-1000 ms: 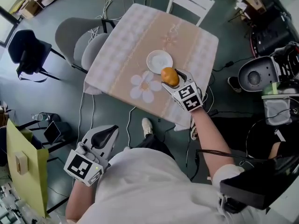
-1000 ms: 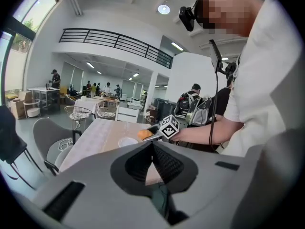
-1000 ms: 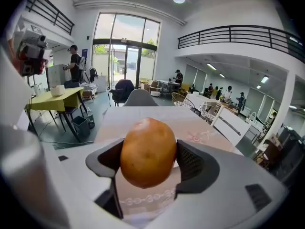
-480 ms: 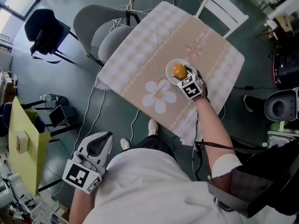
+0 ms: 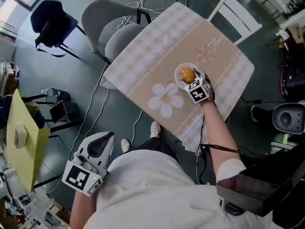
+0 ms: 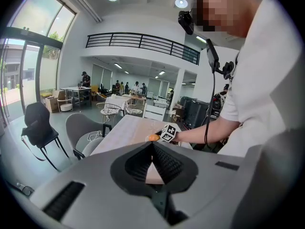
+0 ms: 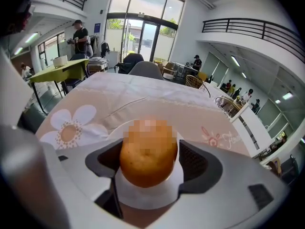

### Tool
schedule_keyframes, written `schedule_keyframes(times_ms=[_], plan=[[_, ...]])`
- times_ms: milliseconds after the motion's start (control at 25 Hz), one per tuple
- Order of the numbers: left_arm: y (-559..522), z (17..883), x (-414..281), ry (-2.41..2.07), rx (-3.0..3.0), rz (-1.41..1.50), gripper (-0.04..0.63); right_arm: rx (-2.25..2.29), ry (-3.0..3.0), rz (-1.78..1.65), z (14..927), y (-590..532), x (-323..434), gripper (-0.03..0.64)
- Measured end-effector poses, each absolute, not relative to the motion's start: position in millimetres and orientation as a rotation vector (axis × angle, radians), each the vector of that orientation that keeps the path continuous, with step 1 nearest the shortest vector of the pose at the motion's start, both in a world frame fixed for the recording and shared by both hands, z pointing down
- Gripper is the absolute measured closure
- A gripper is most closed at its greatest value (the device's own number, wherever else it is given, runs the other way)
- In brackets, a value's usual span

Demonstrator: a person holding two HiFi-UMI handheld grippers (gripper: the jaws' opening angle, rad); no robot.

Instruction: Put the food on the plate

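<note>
One orange (image 7: 148, 151) sits squeezed in your right gripper (image 7: 152, 159), just over the white plate (image 7: 145, 195). Only letting go is left. Your left gripper (image 6: 152, 152) is closed, empty.

Worktop cloth (image 5: 157, 66) was matt woven fabric, plate (image 5: 178, 73) on that cloth smooth, white, ceramic-looking, food (image 5: 187, 74) over the plate had smooth, faintly shiny skin, left gripper (image 6: 152, 147) matt grey plastic, jaws faced with ribbed black pads (image 6: 167, 165).

Orange food (image 5: 187, 74), white plate (image 5: 178, 79), beige flowered tablecloth (image 5: 153, 63).
</note>
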State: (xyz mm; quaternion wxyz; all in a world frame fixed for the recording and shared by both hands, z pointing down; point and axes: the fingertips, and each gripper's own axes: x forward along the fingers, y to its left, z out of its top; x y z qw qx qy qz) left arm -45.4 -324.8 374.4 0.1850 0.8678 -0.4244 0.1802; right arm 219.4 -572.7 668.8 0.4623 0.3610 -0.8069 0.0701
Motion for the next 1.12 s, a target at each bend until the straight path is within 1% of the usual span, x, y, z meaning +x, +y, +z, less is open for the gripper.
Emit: schedule_keyframes(times_ms=[400,680,720,760,800,880,920,960,1120], plan=[[-313.4,379.0,-44.4,-1.102,2.509,0.526,0.586,1.016,-2.010,0.139,637.6,-559.8,229.8,0.244],[-297.9,378.1,-58.0,-0.986,2.595,0.494,0.586,1.164,-2.011,0.129,594.0,-508.4,230.1,0.245],[-295.2,377.4,-61.5,-0.971,2.610,0.485,0.586,1.196,-2.014,0.136,586.2,-497.6,228.1,0.253],[-292.4,376.7,-65.2,-0.954,2.625,0.476,0.586,1.233,-2.013,0.144,578.5,-485.9,226.2,0.300],[-289.4,376.5,-68.9,-0.935,2.640,0.469,0.586,1.271,-2.006,0.152,570.9,-473.4,224.4,0.400],[-282.9,377.3,-76.3,-0.894,2.670,0.453,0.586,1.343,-1.986,0.187,558.3,-446.2,219.8,0.559],[-278.9,377.7,-81.0,-0.875,2.681,0.443,0.586,1.368,-1.985,0.209,553.7,-432.1,214.2,0.593],[-273.9,377.6,-86.8,-0.859,2.689,0.432,0.586,1.383,-1.994,0.226,549.5,-418.2,205.5,0.601],[-254.3,378.2,-110.5,-0.798,2.711,0.391,0.586,1.422,-2.044,0.255,524.4,-366.1,164.4,0.604]])
